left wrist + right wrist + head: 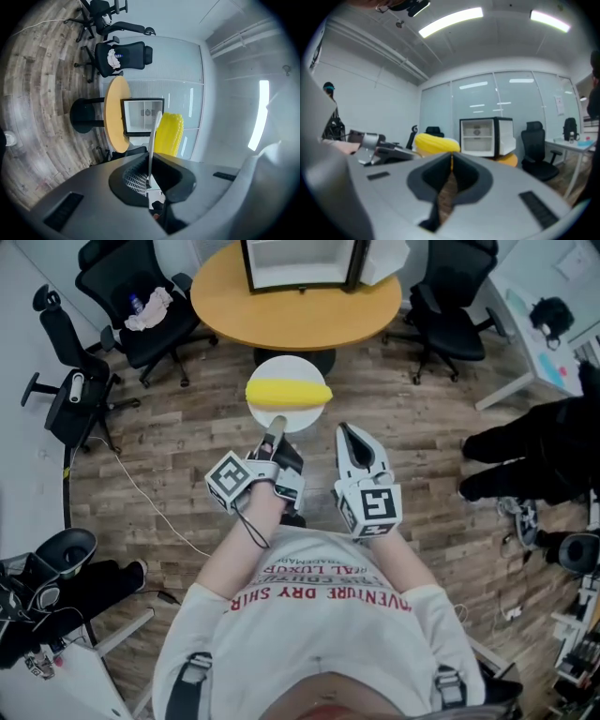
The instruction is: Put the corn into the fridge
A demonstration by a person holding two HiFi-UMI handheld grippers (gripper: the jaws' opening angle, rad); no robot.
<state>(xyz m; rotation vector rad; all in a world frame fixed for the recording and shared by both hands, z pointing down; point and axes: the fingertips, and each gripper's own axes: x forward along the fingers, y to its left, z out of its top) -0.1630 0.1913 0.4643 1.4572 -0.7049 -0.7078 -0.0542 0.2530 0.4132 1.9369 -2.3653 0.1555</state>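
Closest to the head camera is a white printed shirt (pixel 319 615), with both of my forearms reaching out from it over the grey-brown plank floor (pixel 169 446).

Ahead stands the round table (pixel 225 306), with a smooth honey-coloured top on a dark pedestal. On it sits the small fridge (pixel 300 263), a black box with a white interior. Its door is swung out to the right and its open front faces me. Black mesh office chairs (pixel 141 296) ring the table.

Between me and the table floats the plate (pixel 286 369). It is thin, white, round and hard, and the left gripper (pixel 275 427) alone holds it up by its near rim. In the left gripper view the ribbed pads are pinched on that rim, so the clamp is on the plate, not the food.

The corn (pixel 288 393) rests loose on the plate, just beyond the left jaws and touched by neither tool. It is a bright yellow cob with a kernel-ridged surface, rounded and likely to roll. Its long axis runs crosswise to my line toward the fridge, so I judge it would enter the opening broadside.

The right gripper (pixel 352 432) hangs just beside the plate's near right edge with its jaws together on nothing. It is free to steady or pick the cob, and about as near to it as the left.
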